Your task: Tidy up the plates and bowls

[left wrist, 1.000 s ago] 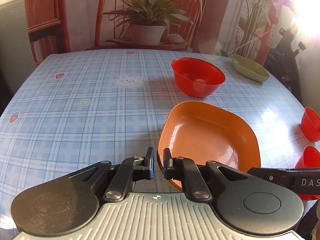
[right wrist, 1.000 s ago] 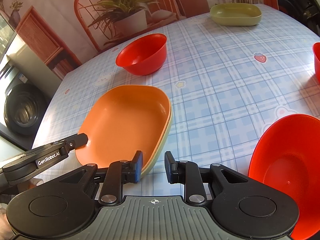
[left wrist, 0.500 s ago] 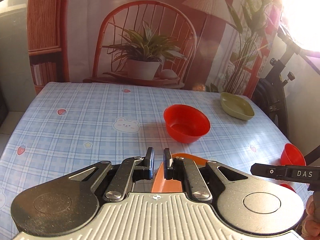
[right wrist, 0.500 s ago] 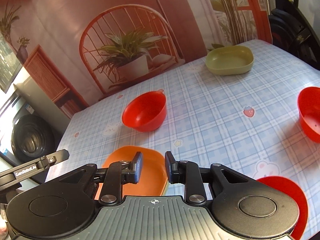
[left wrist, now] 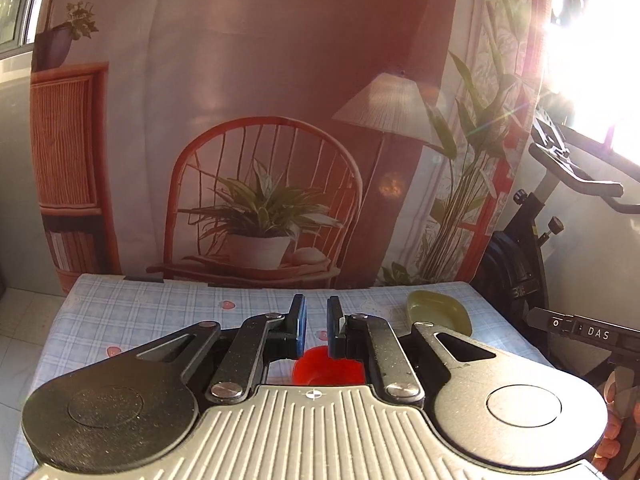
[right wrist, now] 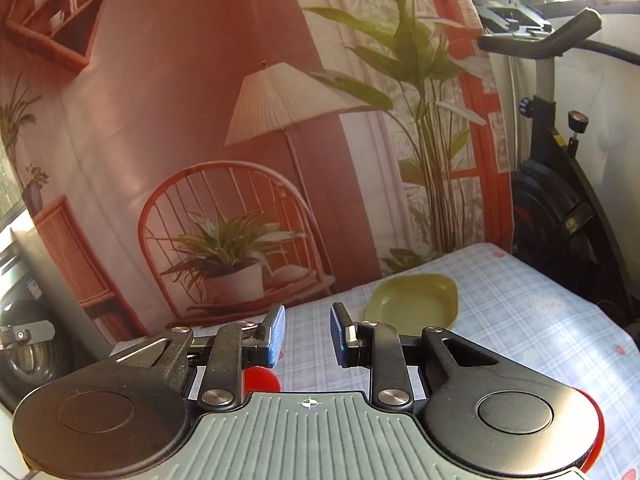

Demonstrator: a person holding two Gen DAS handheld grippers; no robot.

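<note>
The left gripper is raised above the checked tablecloth, its jaws nearly together with nothing between them. A red bowl shows just under its fingers, and a green dish lies near the table's far right corner. The right gripper has its jaws slightly apart, empty. Another red bowl, probably, peeks out at its right edge.

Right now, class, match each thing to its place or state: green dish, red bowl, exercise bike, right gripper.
Things: 1 green dish; 2 red bowl; 3 exercise bike; 4 right gripper.
Places or states: A open, holding nothing; B beside the table; C mostly hidden, close to the camera; D near the table's far edge.
Pairs: 1-D, 2-C, 3-B, 4-A.
</note>
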